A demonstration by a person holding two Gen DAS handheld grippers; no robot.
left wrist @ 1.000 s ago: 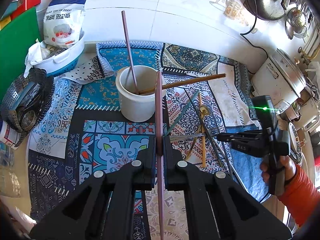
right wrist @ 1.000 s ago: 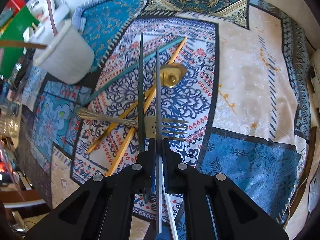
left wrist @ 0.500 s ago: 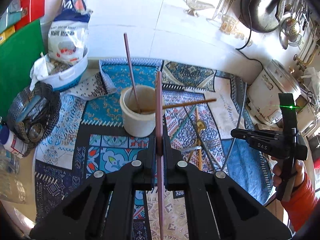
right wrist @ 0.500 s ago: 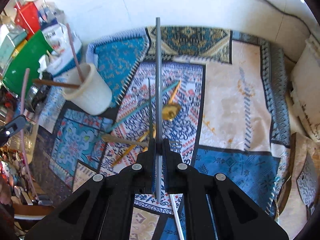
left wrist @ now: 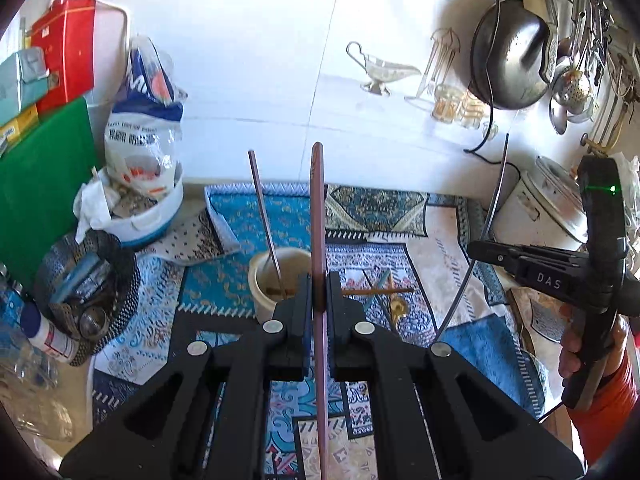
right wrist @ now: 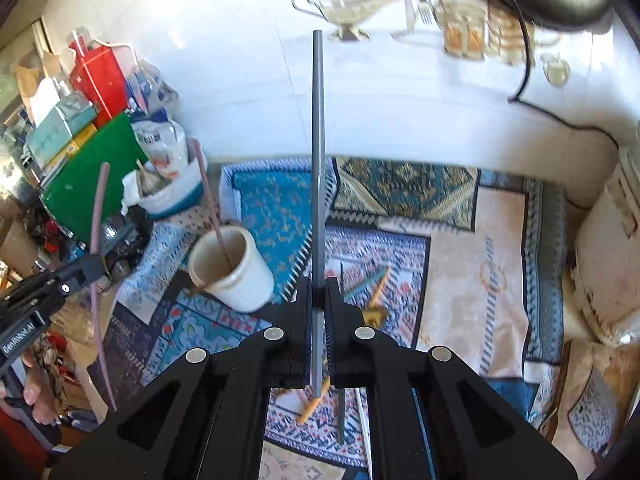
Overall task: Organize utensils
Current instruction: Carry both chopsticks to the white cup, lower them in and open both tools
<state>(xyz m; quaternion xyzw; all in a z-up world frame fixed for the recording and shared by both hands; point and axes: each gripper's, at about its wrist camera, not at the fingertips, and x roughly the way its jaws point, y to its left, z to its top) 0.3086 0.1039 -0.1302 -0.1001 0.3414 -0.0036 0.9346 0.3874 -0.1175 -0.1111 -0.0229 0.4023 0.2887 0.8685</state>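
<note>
Mauve chopstick (left wrist: pixel 318 220): clamped between the closed jaws of the left gripper (left wrist: pixel 318 292), tip pointing far, toward the wall. Grey chopstick (right wrist: pixel 318 160): pinched likewise in the closed right gripper (right wrist: pixel 318 296), carried off the cloth.

Change over the last second: both grippers raised, the right one more markedly. Was low over the utensil pile; now well above it, with the view tipped up to take in the wall. Grip on both sticks unchanged. Judged meaning: pick-up complete on both sides, transfer to the holder next, no stick delivered yet.

White holder cup (right wrist: pixel 236 280): upright on the cloth, near left of the right gripper, directly beyond the left one. Already contains one mauve chopstick (left wrist: pixel 264 216), leaning; a wooden chopstick (left wrist: pixel 376 291) rests across the rim and juts right.

Still loose on the cloth, right of the cup: gold spoon (right wrist: pixel 374 314), teal chopstick (right wrist: pixel 366 282), orange chopstick (right wrist: pixel 314 402), dark chopstick (right wrist: pixel 341 420). Partly hidden by the right gripper; full count not possible.

Surface: patterned cloth (right wrist: pixel 500 280), layered patchwork, lying flat. Far side: white tiled wall (left wrist: pixel 260 60), hanging wok (left wrist: pixel 508 64). Right: rice cooker (left wrist: pixel 548 208). Left: green board (left wrist: pixel 40 176), food bag (left wrist: pixel 144 136), mesh basket (left wrist: pixel 80 280).
</note>
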